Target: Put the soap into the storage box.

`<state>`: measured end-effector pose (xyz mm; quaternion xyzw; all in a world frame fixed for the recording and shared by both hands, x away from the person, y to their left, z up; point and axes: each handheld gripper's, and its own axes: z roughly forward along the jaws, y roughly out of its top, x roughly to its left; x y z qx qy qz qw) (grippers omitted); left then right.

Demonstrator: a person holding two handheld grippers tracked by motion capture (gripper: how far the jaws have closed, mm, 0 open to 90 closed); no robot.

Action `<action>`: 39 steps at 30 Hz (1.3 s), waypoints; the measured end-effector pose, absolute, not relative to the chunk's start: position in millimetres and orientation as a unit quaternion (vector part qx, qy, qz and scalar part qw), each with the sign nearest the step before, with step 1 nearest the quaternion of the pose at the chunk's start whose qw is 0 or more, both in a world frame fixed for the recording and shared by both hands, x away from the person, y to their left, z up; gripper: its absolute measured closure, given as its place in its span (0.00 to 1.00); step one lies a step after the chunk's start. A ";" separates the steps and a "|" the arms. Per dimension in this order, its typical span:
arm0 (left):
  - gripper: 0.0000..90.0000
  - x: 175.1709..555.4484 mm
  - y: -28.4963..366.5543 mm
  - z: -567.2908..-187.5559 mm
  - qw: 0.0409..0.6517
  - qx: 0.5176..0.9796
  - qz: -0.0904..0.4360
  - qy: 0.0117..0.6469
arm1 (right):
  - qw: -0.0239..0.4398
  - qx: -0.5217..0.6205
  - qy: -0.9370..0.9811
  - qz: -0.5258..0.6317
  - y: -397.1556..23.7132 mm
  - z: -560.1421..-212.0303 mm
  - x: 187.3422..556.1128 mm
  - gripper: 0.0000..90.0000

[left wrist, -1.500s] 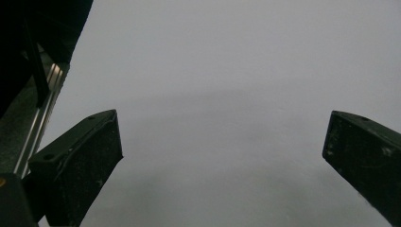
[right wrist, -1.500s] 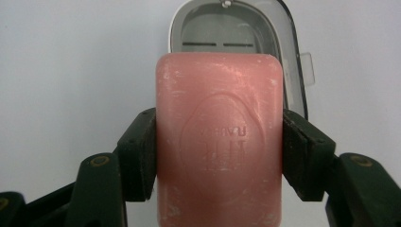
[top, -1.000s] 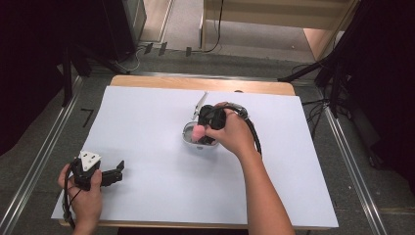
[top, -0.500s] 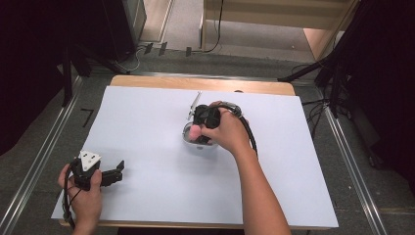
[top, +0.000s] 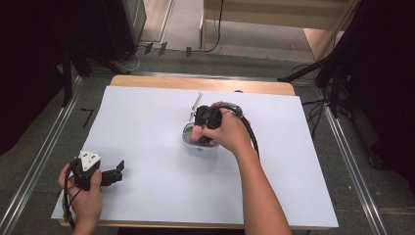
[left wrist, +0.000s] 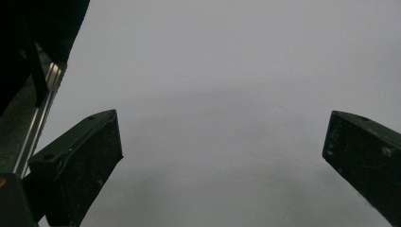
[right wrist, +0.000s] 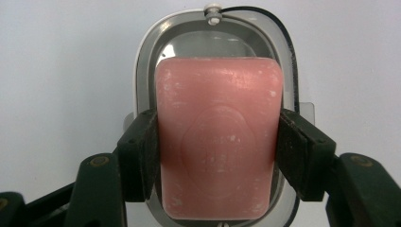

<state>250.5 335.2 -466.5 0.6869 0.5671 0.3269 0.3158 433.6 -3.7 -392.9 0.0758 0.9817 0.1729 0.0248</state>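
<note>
One soap [right wrist: 217,137] clamped by right gripper [right wrist: 215,151] jaws over dish [right wrist: 142,75]: lower level, centred, then release; left gripper [top: 95,172] jaws wide, idle.

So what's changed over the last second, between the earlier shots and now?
The right hand has turned its tongs over the soap dish, so the metal handle sticking out beyond it has swung a little. The pink soap bar is clamped between the jaws, above the dish. The left tongs stayed open at the near left corner of the white sheet.
</note>
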 end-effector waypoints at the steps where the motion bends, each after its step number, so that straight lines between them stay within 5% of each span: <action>1: 0.00 250.6 335.2 -466.6 0.316 0.687 0.327 0.567 | 0.025 0.076 0.982 0.172 -3.8 -392.8 433.5 0.43; 14: 0.00 250.6 335.4 -466.4 0.316 0.687 0.326 0.567 | 0.021 0.104 0.971 0.213 -16.5 -383.7 429.8 0.41; 24: 0.00 250.7 335.1 -466.6 0.316 0.687 0.327 0.567 | 0.034 0.133 0.960 0.245 -31.3 -381.1 419.6 0.20; 29: 0.00 250.7 335.2 -466.6 0.316 0.687 0.326 0.567 | 0.043 0.149 0.957 0.243 -44.6 -381.1 410.4 0.01; 39: 0.00 250.7 335.1 -466.7 0.316 0.687 0.327 0.567 | 0.044 0.166 0.951 0.258 -71.3 -381.5 398.7 0.00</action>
